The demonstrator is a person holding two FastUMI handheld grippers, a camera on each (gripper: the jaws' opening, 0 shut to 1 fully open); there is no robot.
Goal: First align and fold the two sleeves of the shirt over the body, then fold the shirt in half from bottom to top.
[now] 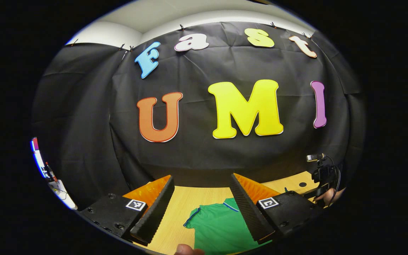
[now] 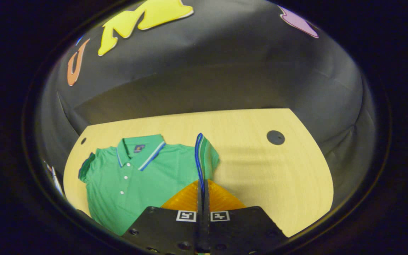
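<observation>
Wooden table carried green shirt, front up, body unfolded. Right gripper was clamped on the lifted right sleeve; other sleeve lay outspread. Left gripper hung agape above. Bottom-to-top fold remained.

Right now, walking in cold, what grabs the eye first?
The bright green polo shirt, lying flat on the pale wooden table with its collar toward the black cloth wall. Next, the right claw, shut on the shirt's sleeve, holds it raised off the table. The left claw hangs open above the shirt.
</observation>
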